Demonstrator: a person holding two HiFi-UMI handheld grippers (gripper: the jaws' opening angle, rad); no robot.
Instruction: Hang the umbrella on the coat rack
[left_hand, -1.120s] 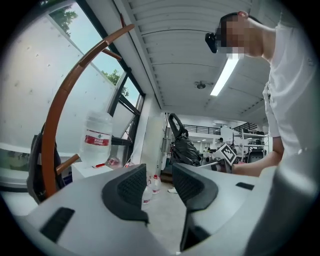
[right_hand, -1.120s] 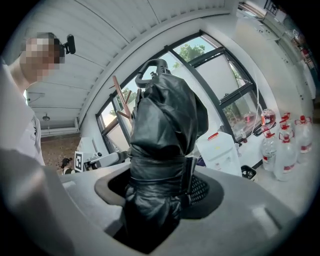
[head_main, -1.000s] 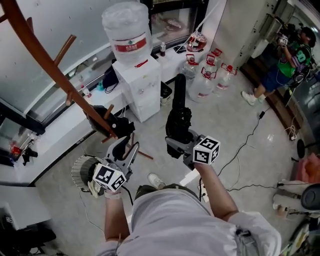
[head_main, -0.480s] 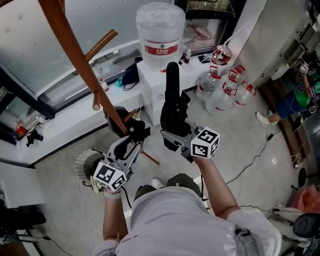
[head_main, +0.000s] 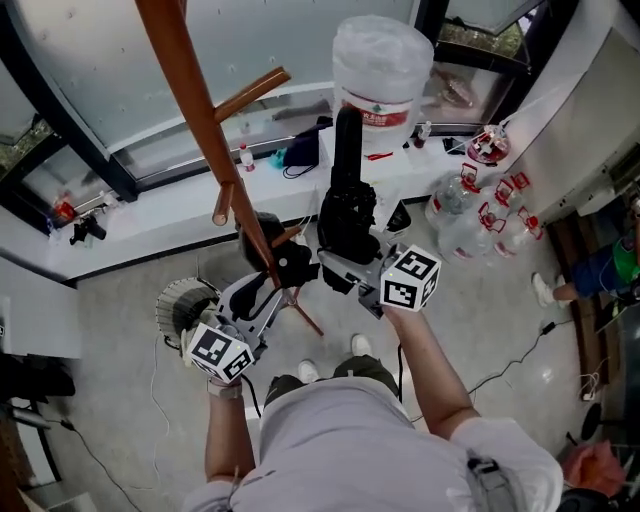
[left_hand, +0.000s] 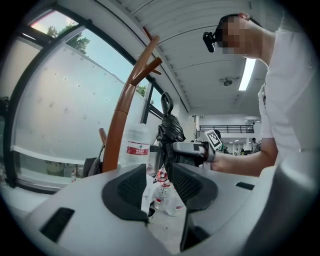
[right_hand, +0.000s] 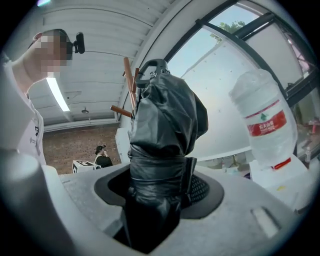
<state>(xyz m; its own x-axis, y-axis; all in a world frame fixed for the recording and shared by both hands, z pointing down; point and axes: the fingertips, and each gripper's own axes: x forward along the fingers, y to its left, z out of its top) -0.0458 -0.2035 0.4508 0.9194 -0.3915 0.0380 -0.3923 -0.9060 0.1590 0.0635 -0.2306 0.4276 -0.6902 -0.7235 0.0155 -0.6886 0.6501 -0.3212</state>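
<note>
The brown wooden coat rack (head_main: 205, 120) slants down through the head view, with pegs (head_main: 250, 95) sticking out to its right. My right gripper (head_main: 345, 255) is shut on a folded black umbrella (head_main: 347, 150), held upright just right of the pole. In the right gripper view the umbrella (right_hand: 165, 125) fills the jaws, and its loop handle (right_hand: 152, 67) sits in front of the rack's pegs (right_hand: 129, 75). My left gripper (head_main: 285, 270) is open and holds nothing, close to the pole's lower part. In the left gripper view the rack (left_hand: 122, 115) and the umbrella (left_hand: 169, 127) stand ahead.
A white water dispenser with a large bottle (head_main: 380, 70) stands behind the umbrella. Several water jugs (head_main: 480, 210) sit on the floor at the right. A round fan (head_main: 180, 305) lies on the floor at the left. A window ledge (head_main: 150, 215) runs behind the rack.
Both grippers have moved up and toward the rack. The umbrella in the right gripper now stands nearer the pole and pegs. The left gripper has stayed open.
</note>
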